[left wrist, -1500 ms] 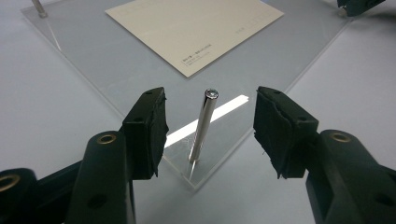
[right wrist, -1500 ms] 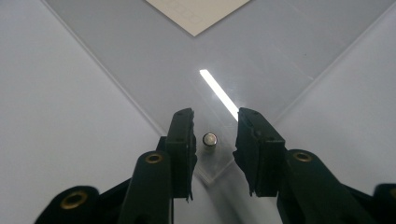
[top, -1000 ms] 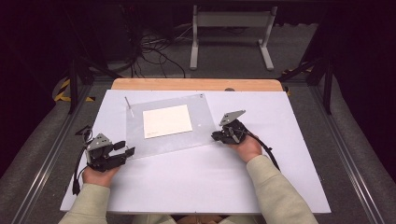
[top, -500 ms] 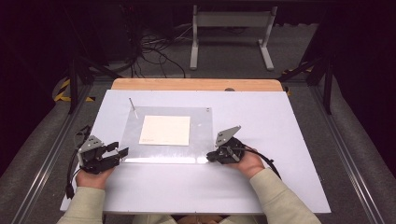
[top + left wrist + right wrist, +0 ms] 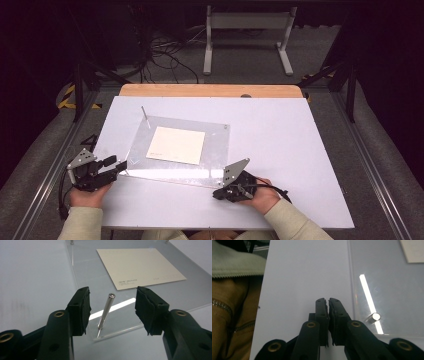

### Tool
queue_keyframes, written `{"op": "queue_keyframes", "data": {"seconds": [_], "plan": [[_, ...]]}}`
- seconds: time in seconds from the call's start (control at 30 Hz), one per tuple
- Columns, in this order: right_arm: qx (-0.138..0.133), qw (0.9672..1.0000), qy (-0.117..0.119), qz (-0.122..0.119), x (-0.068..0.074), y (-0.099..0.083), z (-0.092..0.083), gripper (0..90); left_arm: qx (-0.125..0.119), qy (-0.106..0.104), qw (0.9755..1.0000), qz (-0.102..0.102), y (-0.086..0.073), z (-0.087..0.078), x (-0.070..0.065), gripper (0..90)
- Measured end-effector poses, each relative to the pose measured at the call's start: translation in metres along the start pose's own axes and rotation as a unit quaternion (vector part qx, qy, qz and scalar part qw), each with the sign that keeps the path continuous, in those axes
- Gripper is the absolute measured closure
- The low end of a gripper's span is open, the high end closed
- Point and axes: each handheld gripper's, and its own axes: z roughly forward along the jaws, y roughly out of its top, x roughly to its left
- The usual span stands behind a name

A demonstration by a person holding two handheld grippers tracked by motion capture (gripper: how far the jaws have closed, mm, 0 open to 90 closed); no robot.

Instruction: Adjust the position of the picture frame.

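A clear acrylic plate [image 5: 216, 150] lies on the white table [image 5: 285, 145], with a cream card [image 5: 176, 145] at its middle. A thin metal pin [image 5: 106, 312] stands at the plate's near left corner, between the jaws of my left gripper [image 5: 112, 311]. Those jaws are open and their pads stay off the pin. In the high view the left gripper [image 5: 117, 167] points at that corner. My right gripper [image 5: 218, 194] rests by the near right corner. In its own view the right gripper [image 5: 328, 301] is shut on nothing, with a short metal pin [image 5: 374, 317] just to its right.
Another pin [image 5: 145, 114] stands at the plate's far left corner. A wooden strip [image 5: 210, 90] runs along the table's far edge. Beyond it are cables [image 5: 165, 55] and a grey stand [image 5: 247, 30] on the floor. Metal rails flank the table.
The plate has turned clockwise, its right side swinging toward the person. The right gripper came nearer along with that corner. The left gripper drifted slightly left and nearer.
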Motion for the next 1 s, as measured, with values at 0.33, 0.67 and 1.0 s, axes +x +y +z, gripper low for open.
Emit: {"op": "queue_keyframes", "data": {"seconds": [0.33, 0.67, 1.0], "plan": [[-0.043, 0.9969, -0.062, 0.024, -0.009, -0.005, -0.014, 73.5, 0.046, 0.005, 0.9989, -0.003, -0.001, 0.009, -0.002, 59.3], [-0.054, 0.9944, -0.085, 0.032, -0.013, -0.008, -0.016, 71.5, 0.045, 0.066, 0.9951, 0.057, 0.008, 0.017, -0.009, 84.8], [-0.079, 0.9899, -0.109, 0.045, -0.013, -0.016, -0.031, 71.8, 0.020, 0.111, 0.9935, 0.011, 0.035, 0.052, 0.011, 84.6]]}}
